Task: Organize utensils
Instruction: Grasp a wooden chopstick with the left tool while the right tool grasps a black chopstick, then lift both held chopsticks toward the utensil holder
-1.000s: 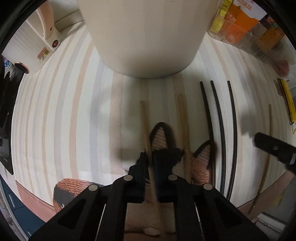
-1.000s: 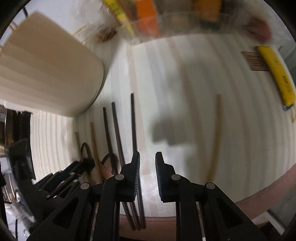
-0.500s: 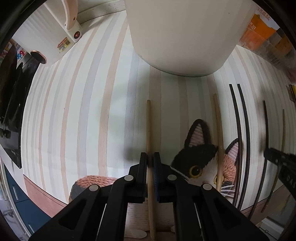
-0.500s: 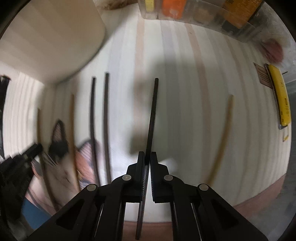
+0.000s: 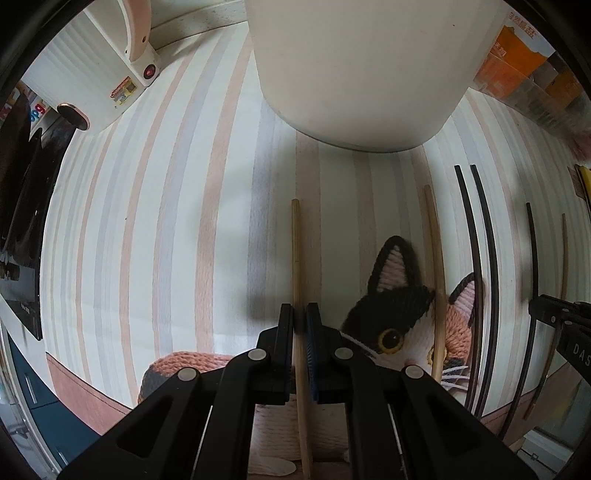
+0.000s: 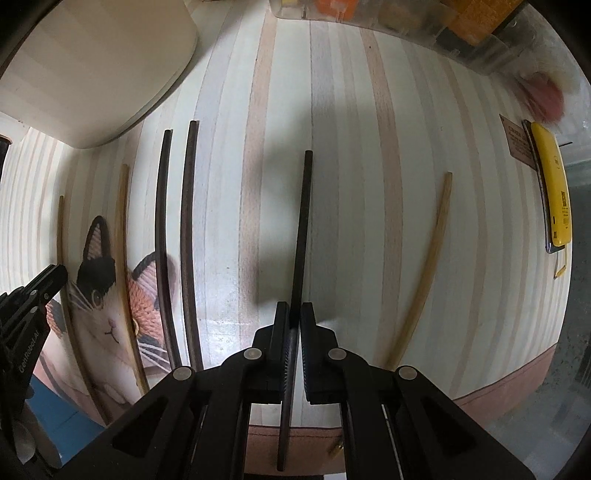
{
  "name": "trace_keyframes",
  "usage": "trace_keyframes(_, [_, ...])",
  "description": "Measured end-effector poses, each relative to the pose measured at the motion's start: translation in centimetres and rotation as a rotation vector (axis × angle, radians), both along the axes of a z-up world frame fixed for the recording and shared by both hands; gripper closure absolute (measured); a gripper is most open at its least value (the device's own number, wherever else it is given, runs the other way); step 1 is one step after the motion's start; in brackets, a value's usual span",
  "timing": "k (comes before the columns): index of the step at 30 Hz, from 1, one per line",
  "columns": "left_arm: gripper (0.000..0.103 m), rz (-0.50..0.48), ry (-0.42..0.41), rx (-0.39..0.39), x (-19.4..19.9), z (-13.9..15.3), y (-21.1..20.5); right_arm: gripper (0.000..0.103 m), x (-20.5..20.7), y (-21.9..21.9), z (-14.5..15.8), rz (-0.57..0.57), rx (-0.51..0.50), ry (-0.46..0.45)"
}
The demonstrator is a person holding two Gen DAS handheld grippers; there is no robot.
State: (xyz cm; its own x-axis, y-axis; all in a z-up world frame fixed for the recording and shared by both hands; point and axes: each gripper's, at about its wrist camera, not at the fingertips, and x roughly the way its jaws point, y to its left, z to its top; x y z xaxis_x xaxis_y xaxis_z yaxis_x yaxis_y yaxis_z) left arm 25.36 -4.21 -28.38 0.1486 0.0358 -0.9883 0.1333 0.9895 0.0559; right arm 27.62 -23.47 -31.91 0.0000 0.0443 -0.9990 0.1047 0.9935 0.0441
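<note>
Left wrist view: my left tongs (image 5: 300, 317) are clamped on a pale round wooden chopstick (image 5: 296, 258) lying along the striped tabletop (image 5: 166, 221), beside a knitted cat-face mat (image 5: 399, 317). Lifted level, it should not lever out. The tall cream cylindrical holder (image 5: 362, 74) stands just ahead; its inside is hidden.

Right wrist view: my right tongs (image 6: 293, 321), having just closed, pinch a dark slender chopstick (image 6: 303, 221); two matching dark sticks (image 6: 177, 221) lie to its left. A clear plastic bin (image 6: 406, 18) holds orange packets.
</note>
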Motion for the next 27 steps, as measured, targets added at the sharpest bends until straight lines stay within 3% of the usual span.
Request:
trace_keyframes(9, [0.098,0.003,0.002,0.004,0.5,-0.4,-0.3,0.095,0.8,-1.2,-0.3,0.0,0.003,0.03])
trace_keyframes(13, [0.099,0.009,-0.011,0.015,0.5,-0.3,-0.3,0.097,0.8,0.2,-0.3,-0.015,-0.014,0.009])
trace_keyframes(19, [0.099,0.044,-0.111,0.041,0.2,2.5,0.9,0.097,-0.6,-0.6,1.3,-0.083,0.039,-0.073])
trace_keyframes(27, [0.099,0.106,-0.273,0.037,-0.5,8.0,3.0,0.097,-1.5,-1.4,6.4,-0.113,0.041,-0.242])
